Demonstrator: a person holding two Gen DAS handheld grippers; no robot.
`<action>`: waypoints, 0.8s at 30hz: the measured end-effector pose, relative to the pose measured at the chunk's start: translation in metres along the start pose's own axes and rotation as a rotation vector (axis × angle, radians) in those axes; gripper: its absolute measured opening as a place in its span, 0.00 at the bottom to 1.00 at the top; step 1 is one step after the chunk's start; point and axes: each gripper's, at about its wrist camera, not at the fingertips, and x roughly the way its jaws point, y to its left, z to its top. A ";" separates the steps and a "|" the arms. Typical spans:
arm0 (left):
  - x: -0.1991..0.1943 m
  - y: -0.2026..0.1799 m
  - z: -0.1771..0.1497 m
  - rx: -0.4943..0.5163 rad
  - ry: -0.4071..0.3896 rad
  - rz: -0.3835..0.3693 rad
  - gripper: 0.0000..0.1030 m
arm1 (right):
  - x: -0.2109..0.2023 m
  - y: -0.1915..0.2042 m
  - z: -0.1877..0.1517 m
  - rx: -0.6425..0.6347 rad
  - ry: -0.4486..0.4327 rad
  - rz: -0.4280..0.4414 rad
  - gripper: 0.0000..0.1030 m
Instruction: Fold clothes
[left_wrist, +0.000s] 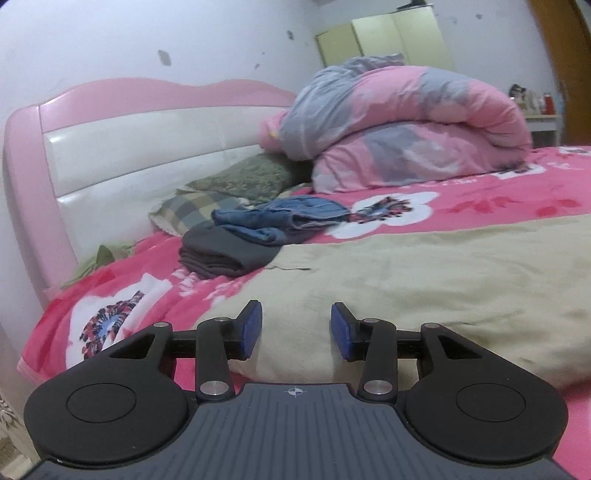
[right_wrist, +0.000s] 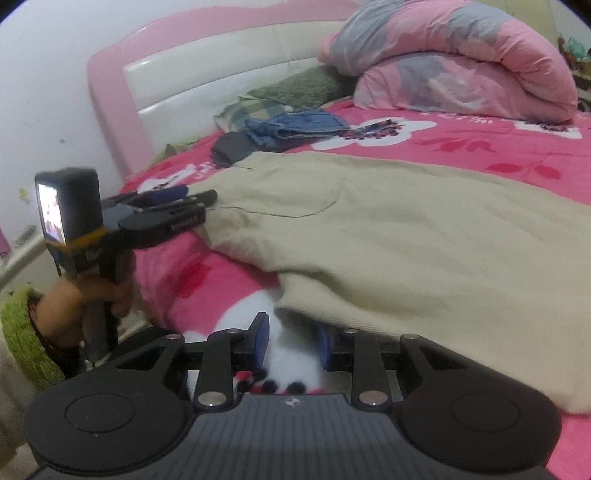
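- My left gripper (left_wrist: 296, 330): jaws parted, blue pads clear of each other, nothing clamped. The near edge of the beige garment (left_wrist: 424, 291) lies behind the gap, but the pads do not press on it. Released.
- From the right wrist view, the same left gripper (right_wrist: 184, 197) sits at the left edge of the beige garment (right_wrist: 388, 229), held in my left hand (right_wrist: 79, 306). A green cuff (right_wrist: 22, 332) shows at that wrist.
- My right gripper (right_wrist: 293, 341): jaws part-way apart. The left pad is bare over the white flower print of the bedsheet (right_wrist: 221, 280). The right pad is tucked under the hem of the beige garment and partly hidden. I cannot tell whether cloth is pinched.
- The beige garment is spread flat across the near half of the pink floral bedsheet (left_wrist: 480, 206), running from near left to far right. A pocket seam is visible on its upper face.
- Far left of the garment, touching its far corner: a folded dark grey item (left_wrist: 225, 254) with folded blue denim (left_wrist: 280, 221) lying just behind it and partly on it.
- Further back near the pink and white headboard (left_wrist: 147, 147): a checked pillow (left_wrist: 195, 214) and a green patterned pillow (left_wrist: 247, 177).
- Far right: a rolled pink and grey quilt (left_wrist: 406, 125) on the bed.
- Both views show some motion blur.
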 end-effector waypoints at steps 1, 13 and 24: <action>0.006 0.002 0.000 -0.006 -0.001 0.008 0.40 | 0.004 0.000 0.001 0.006 -0.011 -0.005 0.28; 0.039 0.019 0.001 -0.039 0.022 0.028 0.40 | -0.013 -0.038 0.019 0.130 -0.094 0.181 0.03; 0.055 0.023 0.002 -0.009 0.035 0.034 0.40 | -0.004 -0.034 -0.008 0.111 0.046 0.172 0.09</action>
